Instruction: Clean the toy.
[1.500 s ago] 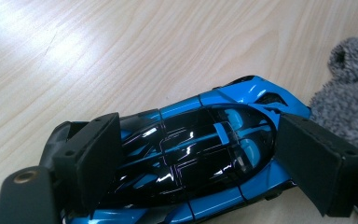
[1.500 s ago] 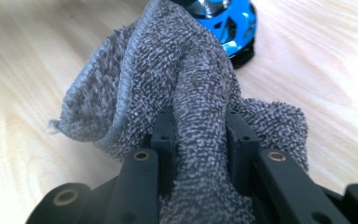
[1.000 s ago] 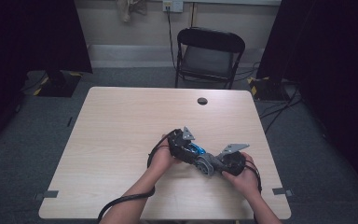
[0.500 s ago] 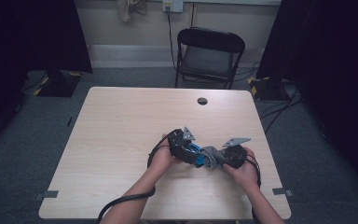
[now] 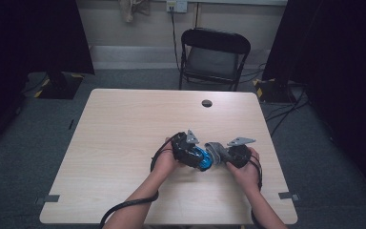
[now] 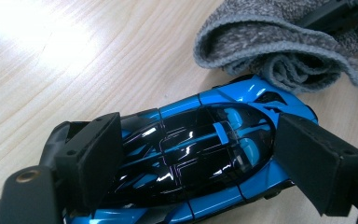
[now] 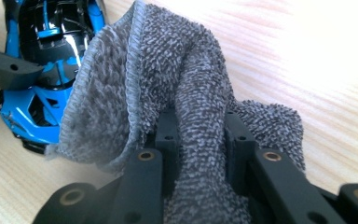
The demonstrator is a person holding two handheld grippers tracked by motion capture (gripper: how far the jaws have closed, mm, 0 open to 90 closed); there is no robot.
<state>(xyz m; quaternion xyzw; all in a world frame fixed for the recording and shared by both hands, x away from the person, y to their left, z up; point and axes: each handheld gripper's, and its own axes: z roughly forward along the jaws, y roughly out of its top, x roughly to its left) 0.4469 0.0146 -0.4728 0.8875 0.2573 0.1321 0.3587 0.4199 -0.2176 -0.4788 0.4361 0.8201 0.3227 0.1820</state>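
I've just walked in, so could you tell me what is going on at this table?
A person holds a gripper in each hand at a wooden table. The left gripper clamps a blue and black toy car by its sides. The right gripper pinches a folded grey cloth, held against one end of the car, apparently to wipe it.

Left hand-held gripper [image 5: 196, 156] wide; right hand-held gripper [image 5: 221, 155] clamped
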